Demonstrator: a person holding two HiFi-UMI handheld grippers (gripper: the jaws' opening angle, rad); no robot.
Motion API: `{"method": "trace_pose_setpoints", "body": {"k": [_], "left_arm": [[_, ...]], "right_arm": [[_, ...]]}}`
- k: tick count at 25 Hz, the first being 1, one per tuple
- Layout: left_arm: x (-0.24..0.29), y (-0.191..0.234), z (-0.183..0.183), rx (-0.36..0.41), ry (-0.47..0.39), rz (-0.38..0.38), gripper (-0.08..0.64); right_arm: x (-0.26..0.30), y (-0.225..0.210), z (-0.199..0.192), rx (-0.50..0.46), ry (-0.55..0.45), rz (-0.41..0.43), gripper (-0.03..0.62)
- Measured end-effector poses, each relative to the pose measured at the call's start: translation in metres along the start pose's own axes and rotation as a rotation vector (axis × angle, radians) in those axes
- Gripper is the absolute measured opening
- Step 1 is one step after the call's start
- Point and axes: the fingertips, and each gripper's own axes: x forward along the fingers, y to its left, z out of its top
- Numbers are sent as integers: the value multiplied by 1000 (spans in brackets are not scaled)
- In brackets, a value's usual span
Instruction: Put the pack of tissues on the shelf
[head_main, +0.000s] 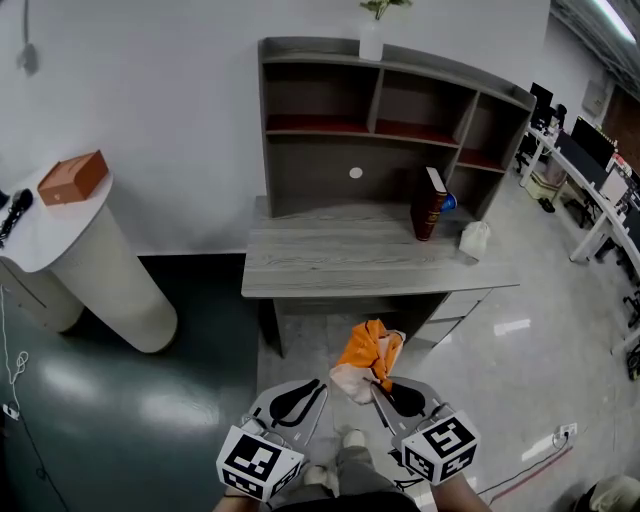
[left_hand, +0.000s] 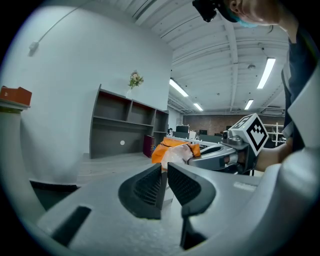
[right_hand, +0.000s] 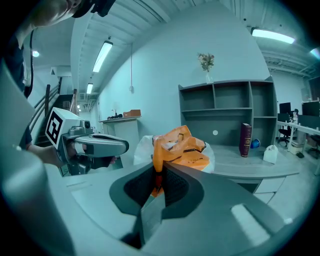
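Note:
The pack of tissues (head_main: 365, 362), orange and white plastic, hangs in the air in front of the grey desk (head_main: 350, 262). My right gripper (head_main: 379, 389) is shut on its lower edge; in the right gripper view the pack (right_hand: 182, 149) rises out of the closed jaws (right_hand: 158, 173). The left gripper (head_main: 317, 390) sits just left of it, shut with nothing between its fingers (left_hand: 163, 173), and the pack (left_hand: 173, 150) shows beyond them. The grey shelf unit (head_main: 400, 130) stands on the desk's back half, well ahead of both grippers.
A dark red book (head_main: 429, 204), a blue ball (head_main: 449, 203) and a small white bottle (head_main: 474, 240) stand at the desk's right. A vase (head_main: 371, 38) tops the shelf. A round white table (head_main: 70, 222) with an orange box (head_main: 75, 177) is at the left.

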Motion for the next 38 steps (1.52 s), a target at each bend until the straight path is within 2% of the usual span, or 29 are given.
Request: {"method": "trace_pose_setpoints", "body": {"k": [16,24,31,38], "left_arm": [[122,41,45,11,-20,90,40],[168,49,56,21,-30,126,43],[187,58,58,17,-17,128,37],[206,89,76,35,-29,94,20]], "right_arm": [[50,-115,43,-42,-19,103,21],[60,-162,40,-45,-16,122,21],[74,-175,46,-41,-19,136,21],[99,-193,63,-26,-18,99,21]]}}
